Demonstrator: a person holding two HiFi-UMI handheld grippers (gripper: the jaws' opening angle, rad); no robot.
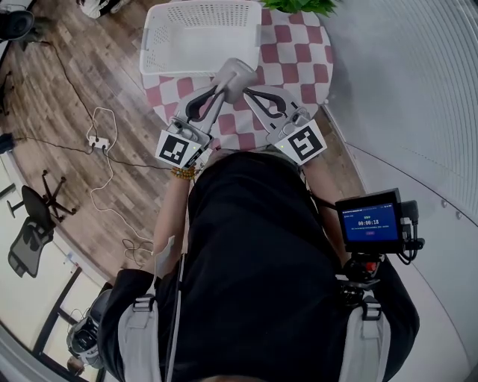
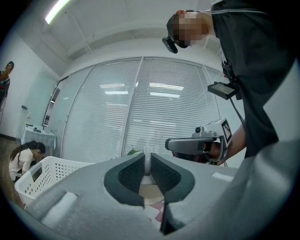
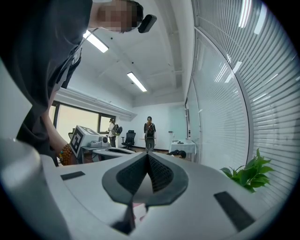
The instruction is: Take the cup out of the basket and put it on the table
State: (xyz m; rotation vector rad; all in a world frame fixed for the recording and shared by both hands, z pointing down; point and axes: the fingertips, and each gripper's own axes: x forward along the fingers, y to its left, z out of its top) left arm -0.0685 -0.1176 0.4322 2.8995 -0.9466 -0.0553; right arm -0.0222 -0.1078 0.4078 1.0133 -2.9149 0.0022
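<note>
Where the white basket's (image 1: 200,36) rim meets the checkered table (image 1: 299,52) at 6 o'clock, a pale cup (image 1: 237,75) sits pinched by its wall in the level left gripper (image 2: 147,159). At the cup's 4 o'clock, the level right gripper (image 3: 147,158) is closed and empty.

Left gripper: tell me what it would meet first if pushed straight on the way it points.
Carrying the cup, it would probably reach the green plant first, roughly in the jaws' line, then the window blinds; depth is unclear.
</note>
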